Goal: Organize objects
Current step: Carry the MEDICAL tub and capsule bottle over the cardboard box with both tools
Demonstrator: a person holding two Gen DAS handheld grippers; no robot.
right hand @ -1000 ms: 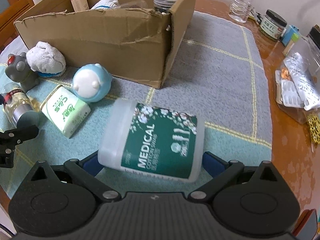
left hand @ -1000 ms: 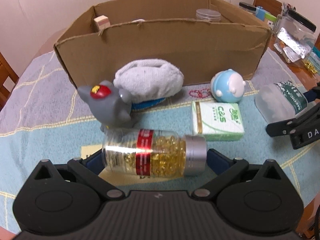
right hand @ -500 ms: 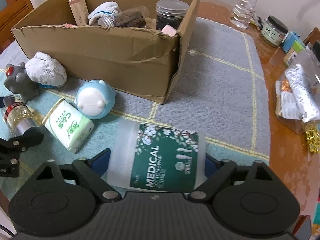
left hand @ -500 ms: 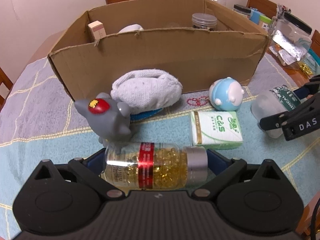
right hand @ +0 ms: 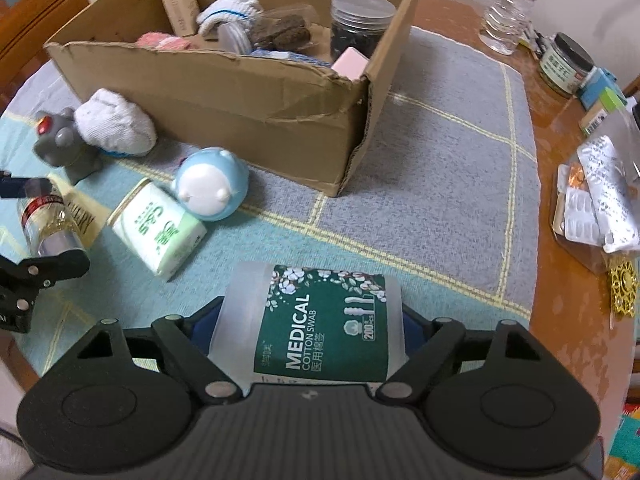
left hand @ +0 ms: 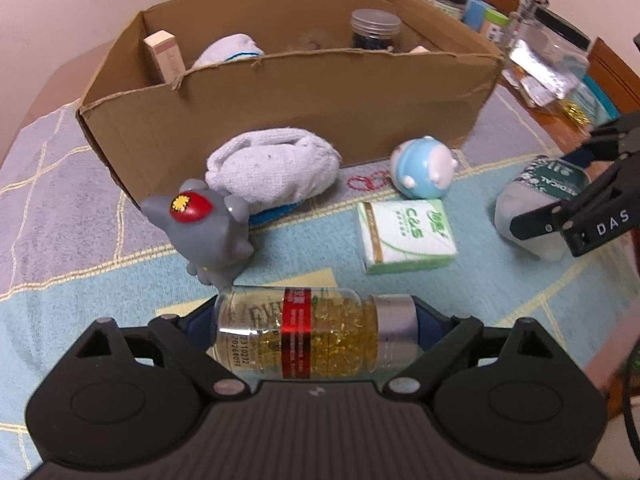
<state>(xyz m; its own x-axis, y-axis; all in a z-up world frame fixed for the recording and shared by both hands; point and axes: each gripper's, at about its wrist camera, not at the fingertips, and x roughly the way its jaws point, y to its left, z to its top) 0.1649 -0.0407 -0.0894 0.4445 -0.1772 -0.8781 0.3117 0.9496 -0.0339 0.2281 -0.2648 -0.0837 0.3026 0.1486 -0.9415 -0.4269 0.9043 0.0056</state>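
My left gripper is shut on a clear capsule bottle with a red band and silver cap, held sideways above the cloth. My right gripper is shut on a white tub of medical cotton swabs with a green label, also lifted; it shows in the left wrist view. The open cardboard box stands behind and holds several items. On the cloth in front of it lie a grey toy, a white rolled sock, a blue round toy and a green tissue pack.
A red bead string lies by the box. A tan card lies under the bottle. On the bare table at right are blister packs, a water bottle, a dark-lidded jar and a gold ornament.
Both grippers have risen with their loads, so the box interior now shows. The capsule bottle and the swab tub have left the cloth.
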